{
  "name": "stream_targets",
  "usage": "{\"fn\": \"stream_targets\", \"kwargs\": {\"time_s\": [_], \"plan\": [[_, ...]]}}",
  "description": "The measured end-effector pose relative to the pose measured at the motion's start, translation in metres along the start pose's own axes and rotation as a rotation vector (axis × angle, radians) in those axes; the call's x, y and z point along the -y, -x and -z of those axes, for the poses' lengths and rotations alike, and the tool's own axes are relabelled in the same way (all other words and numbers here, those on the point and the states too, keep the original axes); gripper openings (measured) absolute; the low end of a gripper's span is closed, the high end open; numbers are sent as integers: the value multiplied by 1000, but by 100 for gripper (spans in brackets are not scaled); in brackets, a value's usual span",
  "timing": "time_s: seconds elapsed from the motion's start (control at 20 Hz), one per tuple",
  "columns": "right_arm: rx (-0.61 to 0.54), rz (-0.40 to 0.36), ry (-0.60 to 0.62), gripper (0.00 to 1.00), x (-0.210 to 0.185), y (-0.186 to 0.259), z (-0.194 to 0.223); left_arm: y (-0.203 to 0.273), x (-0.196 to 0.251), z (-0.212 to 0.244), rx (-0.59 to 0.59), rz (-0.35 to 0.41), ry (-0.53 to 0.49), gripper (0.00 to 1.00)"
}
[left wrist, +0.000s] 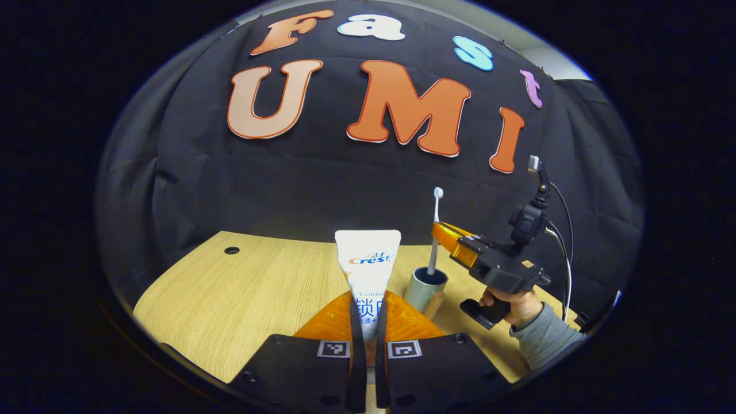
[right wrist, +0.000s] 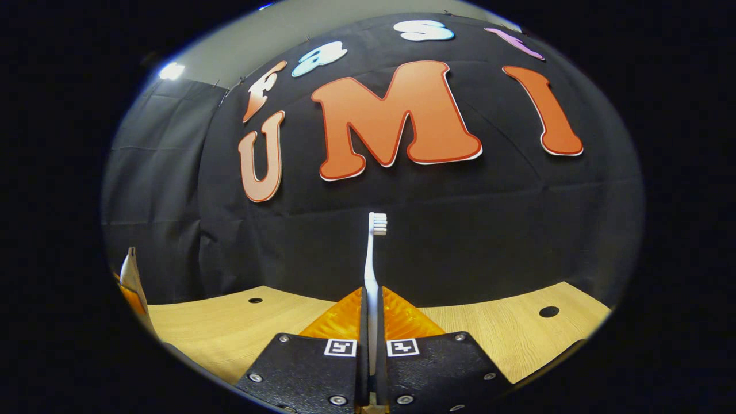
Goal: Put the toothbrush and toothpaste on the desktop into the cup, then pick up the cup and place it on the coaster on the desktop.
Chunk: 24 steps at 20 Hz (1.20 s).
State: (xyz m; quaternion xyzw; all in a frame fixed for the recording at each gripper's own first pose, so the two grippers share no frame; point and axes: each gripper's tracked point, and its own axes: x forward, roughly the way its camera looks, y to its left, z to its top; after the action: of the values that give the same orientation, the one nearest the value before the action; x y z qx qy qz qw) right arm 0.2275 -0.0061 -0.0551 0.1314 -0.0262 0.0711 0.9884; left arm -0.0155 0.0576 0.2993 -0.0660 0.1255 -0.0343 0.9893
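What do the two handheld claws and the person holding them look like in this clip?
Each claw, left and right, has a black body with visible screws and two square black-and-white tags by the fingers. Seen from the left gripper view, the right claw has a pistol-style black handle, a camera mount on top and trailing cables. The hand wears a grey sleeve.

Black hand-held gripper (left wrist: 440,233) body — square tag markers, silver screws, black cables, grey sleeve (left wrist: 546,336)

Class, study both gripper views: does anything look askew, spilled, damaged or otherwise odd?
Nothing stands out. The left gripper holds the toothpaste upright; the right gripper holds the toothbrush upright, its lower end in the cup. Nothing looks spilled or damaged on the desktop.
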Motion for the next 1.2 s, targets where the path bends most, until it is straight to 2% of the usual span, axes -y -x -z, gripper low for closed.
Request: {"fn": "stream_targets", "kwargs": {"time_s": [0.25,0.45,0.75,1.2], "plan": [[-2,-1,-10,5,3,-1,13,8,-11,-26,63,-16,18,10],[-20,8,19,5,4,1,25,7,-3,-37,78,-14,35,10],[-60,31,-5,5,11,10,43,10,-11,-55,92,-22,61,10],[-104,48,-27,6,15,21,57,-18,-1,-66,102,11,85,10]]}}
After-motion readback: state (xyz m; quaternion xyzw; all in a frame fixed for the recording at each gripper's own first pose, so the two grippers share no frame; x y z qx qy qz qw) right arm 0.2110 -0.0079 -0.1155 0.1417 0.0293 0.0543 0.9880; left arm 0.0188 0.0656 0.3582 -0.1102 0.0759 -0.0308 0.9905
